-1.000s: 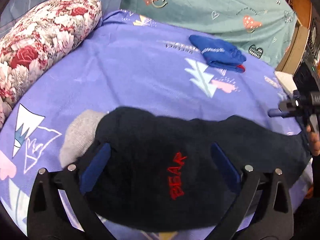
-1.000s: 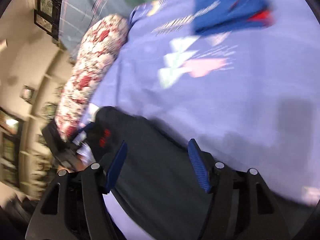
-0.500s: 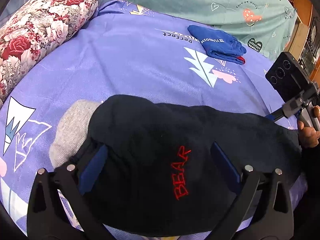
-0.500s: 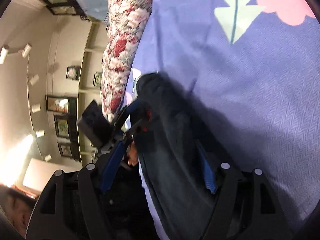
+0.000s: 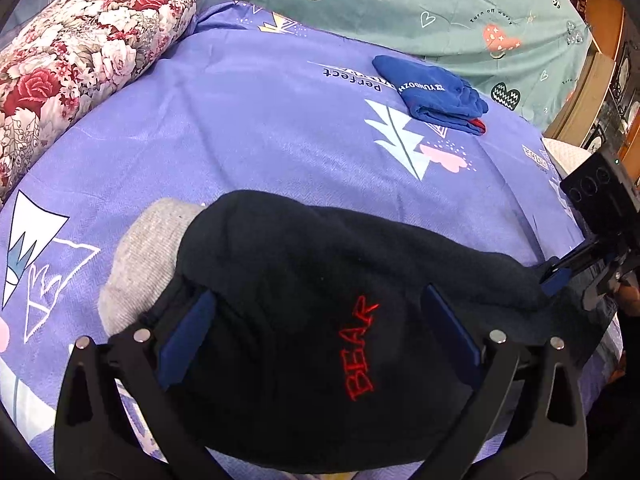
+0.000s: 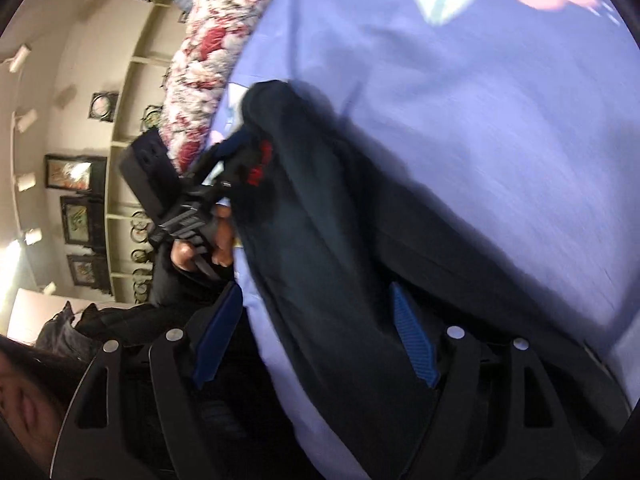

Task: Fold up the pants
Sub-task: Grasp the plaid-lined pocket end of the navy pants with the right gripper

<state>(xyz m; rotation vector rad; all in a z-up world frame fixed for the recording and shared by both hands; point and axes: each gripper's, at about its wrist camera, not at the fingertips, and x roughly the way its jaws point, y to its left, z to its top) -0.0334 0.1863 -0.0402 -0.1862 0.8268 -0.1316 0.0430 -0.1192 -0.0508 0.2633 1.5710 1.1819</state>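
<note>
Pants of black fleece (image 5: 320,280) lying bunched in a long mound across the near part of a lilac-blue bedsheet printed with white trees and pink hearts (image 5: 260,120). Red embroidered "BEAR" lettering (image 5: 360,352) on the upper face of the cloth, reading up along it. Grey ribbed inner fabric (image 5: 140,256) poking out at the mound's left end.

Left gripper (image 5: 320,336) spread wide, not clamped on anything: blue-padded fingers (image 5: 188,336) far apart, the black cloth draped over and between them. In the right wrist view, seen from the side with a bare hand (image 6: 200,248) around its handle, its tips at the lettered end of the garment.

Right gripper (image 6: 316,340) likewise parted, blue pads (image 6: 412,344) on either side of the dark fleece, which runs lengthwise between them and away toward the other tool. No pinch on the cloth visible. From the left wrist view, one blue tip touching the mound's right end. Right wrist view motion-blurred, so finer contact not readable.

Farther back on the sheet, well apart from the black garment: folded royal-blue garment with white lettering (image 5: 436,92). Along the left edge, long floral pillow in red, white and grey (image 5: 72,48). Behind, teal cloth printed with hearts and smiling faces (image 5: 400,8).
</note>
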